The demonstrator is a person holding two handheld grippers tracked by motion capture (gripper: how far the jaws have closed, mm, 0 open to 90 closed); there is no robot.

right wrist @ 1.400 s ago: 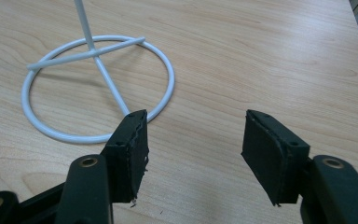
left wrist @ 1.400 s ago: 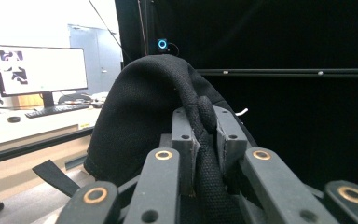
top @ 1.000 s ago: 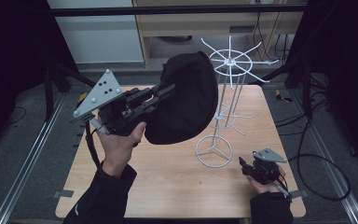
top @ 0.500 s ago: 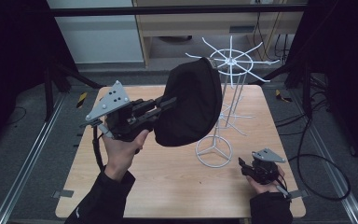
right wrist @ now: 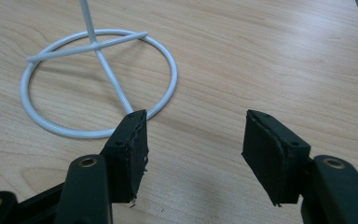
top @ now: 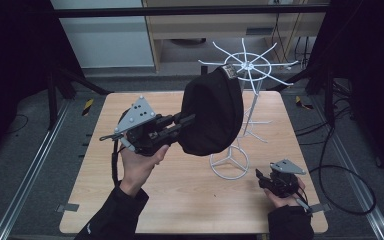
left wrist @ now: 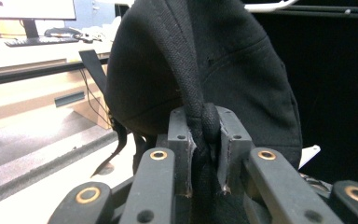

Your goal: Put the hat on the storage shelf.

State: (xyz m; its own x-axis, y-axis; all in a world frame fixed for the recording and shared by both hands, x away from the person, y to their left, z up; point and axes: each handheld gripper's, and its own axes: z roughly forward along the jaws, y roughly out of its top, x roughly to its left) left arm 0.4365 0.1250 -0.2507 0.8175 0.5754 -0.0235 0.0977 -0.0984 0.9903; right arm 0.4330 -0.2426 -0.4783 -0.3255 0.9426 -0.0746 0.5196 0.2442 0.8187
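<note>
Two hand-held grippers over the bench (top: 180, 200), left hand-held gripper (top: 182, 122) clamped on black cap (top: 212, 112) raised beside white wire stand (top: 247, 95), right hand-held gripper (top: 261, 178) jaws apart, empty, near stand's ring base.

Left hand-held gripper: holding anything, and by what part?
Yes: the left hand-held gripper is shut on the black cap, pinching its rim edge. The right hand-held gripper is open, holding nothing.

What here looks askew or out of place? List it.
Nothing looks damaged or spilled. The black cap hangs tilted in the air beside the white wire stand, pinched by its fabric edge in the left hand-held gripper. The right hand-held gripper rests open near the stand's ring base.
</note>
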